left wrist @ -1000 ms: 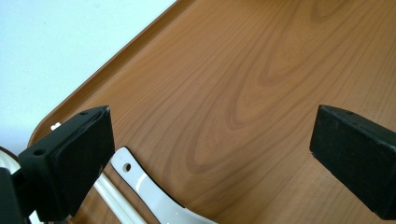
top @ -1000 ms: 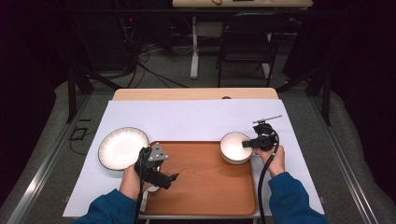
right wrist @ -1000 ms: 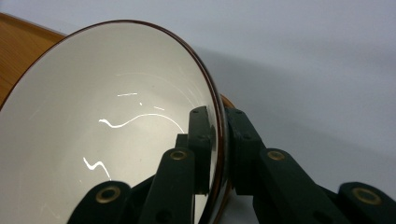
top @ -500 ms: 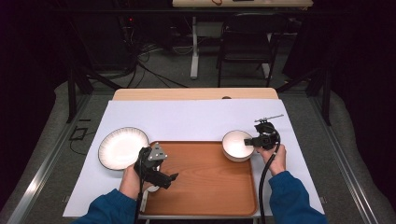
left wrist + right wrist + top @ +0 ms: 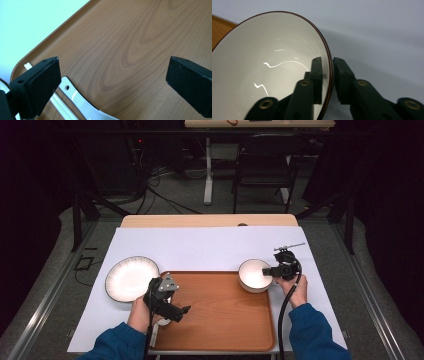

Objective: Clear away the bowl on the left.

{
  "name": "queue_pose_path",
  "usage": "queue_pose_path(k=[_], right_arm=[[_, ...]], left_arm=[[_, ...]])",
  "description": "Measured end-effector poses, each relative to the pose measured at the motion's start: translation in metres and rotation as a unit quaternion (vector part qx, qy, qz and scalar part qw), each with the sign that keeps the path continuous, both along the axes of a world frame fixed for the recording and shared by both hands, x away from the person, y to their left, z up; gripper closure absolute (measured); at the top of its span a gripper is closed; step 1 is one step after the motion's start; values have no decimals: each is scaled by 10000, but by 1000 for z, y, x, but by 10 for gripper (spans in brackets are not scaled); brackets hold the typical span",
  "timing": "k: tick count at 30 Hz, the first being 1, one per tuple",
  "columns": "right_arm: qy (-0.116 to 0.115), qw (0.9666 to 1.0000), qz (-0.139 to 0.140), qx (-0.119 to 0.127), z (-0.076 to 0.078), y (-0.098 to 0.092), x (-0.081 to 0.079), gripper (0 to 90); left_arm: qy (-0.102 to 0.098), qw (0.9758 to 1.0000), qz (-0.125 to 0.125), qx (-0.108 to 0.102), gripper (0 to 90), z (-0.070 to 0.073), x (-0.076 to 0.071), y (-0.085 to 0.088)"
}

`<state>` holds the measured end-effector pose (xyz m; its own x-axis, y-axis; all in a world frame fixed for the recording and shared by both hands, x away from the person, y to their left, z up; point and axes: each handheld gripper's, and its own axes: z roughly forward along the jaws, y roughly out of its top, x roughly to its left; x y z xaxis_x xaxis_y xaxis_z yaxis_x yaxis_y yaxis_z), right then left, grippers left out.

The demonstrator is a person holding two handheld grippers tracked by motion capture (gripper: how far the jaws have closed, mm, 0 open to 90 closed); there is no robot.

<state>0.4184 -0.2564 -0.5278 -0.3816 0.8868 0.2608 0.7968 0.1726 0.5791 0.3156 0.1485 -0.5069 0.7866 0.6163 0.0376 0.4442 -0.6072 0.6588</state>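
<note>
Gripping white bowl (image 5: 269,67), dark rim, glossy inside, right gripper (image 5: 331,77)

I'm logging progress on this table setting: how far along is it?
Done: a spoon lies on the tray. In hand: the right tongs pinch the bowl by its rim, at the tray's far right corner. Left: the plate sits on the white sheet beside the tray; the left tongs are open over the tray.

The bowl (image 5: 269,67) spreads across the left and centre of the frame, its white inside glossy, its rim dark. The gripper (image 5: 331,80) rises from the bottom, one jaw inside the rim, one outside, pinching it. A tray (image 5: 218,28) corner shows at far left; pale paper (image 5: 382,35) lies behind.
</note>
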Motion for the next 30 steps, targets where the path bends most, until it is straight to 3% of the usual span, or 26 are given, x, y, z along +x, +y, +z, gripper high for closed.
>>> queue_pose_path(k=[2,6,11,15,21,30], right_arm=[[37,10000,9,30,0,0,0,639],[-157,9998,131,51,6,-2,-4,384],[-397,9991,134,35,17,-7,-12,206],[-575,9977,356,-97,29,-8,-25,135],[-643,9959,623,-108,43,-5,-45,16],[-854,9925,864,-152,50,3,-70,3]], left_arm=[[6,10000,-2,-7,0,0,0,0],[-105,9999,38,-50,1,4,-1,3],[-114,9999,104,-75,2,7,0,7],[-128,9998,145,-110,1,9,-1,9],[-146,9996,208,-134,2,10,-1,13],[-188,9992,304,-174,2,12,-2,19]])
